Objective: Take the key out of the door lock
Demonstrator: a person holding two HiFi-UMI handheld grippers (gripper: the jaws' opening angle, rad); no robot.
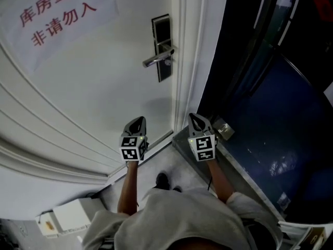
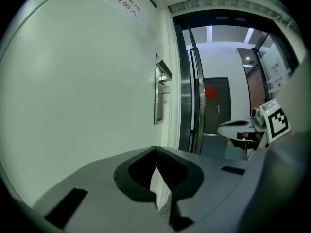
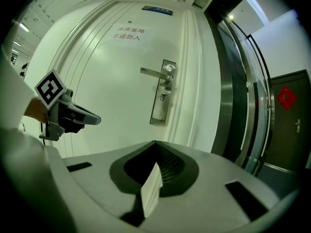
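Big white door [image 1: 78, 87] has the dark lock plate [image 1: 163, 46] at its right edge. Well below that plate hang the left hand-held gripper [image 1: 136, 123], down-left of it, and the right hand-held gripper [image 1: 196, 120], down-right, each with jaws pinched fully together on nothing. The silver handle [image 1: 157, 59] sticks out left from the plate, and the key [image 3: 164, 97] sits in the plate just under the handle, tiny and kinda hard to make out.
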